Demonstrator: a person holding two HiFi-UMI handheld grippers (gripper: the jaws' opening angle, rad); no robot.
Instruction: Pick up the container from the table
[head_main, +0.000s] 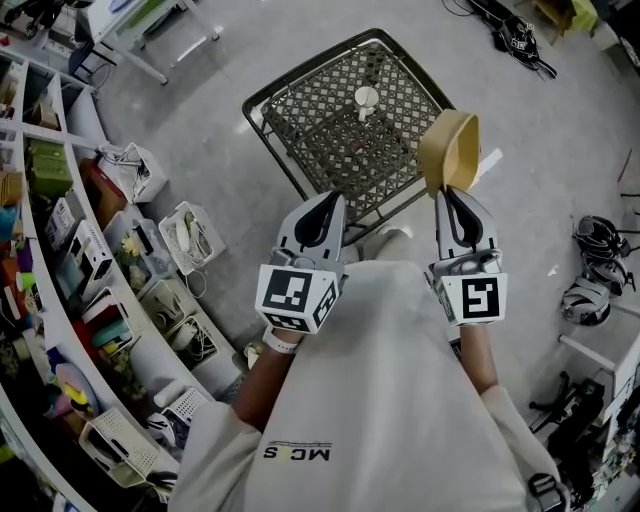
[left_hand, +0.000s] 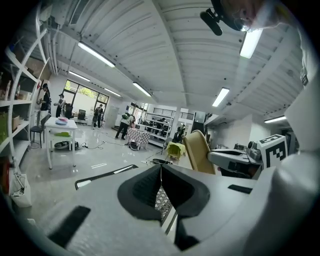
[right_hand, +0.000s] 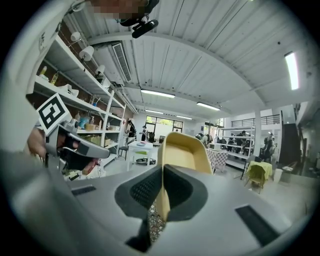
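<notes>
The container (head_main: 450, 150) is a tan, shallow bowl-like dish, held up on edge above the floor beside the table. My right gripper (head_main: 448, 196) is shut on its rim; in the right gripper view the container (right_hand: 182, 152) rises straight out from between the jaws. My left gripper (head_main: 328, 203) hangs near the table's front edge with its jaws pressed together on nothing. From the left gripper (left_hand: 161, 182) view, the container (left_hand: 198, 151) shows at the right, next to the right gripper's body.
A black wire-mesh table (head_main: 345, 130) stands ahead with a small white cup-like object (head_main: 366, 99) on it. Shelves (head_main: 60, 300) packed with boxes and baskets curve along the left. Cables and gear (head_main: 590, 270) lie on the grey floor at the right.
</notes>
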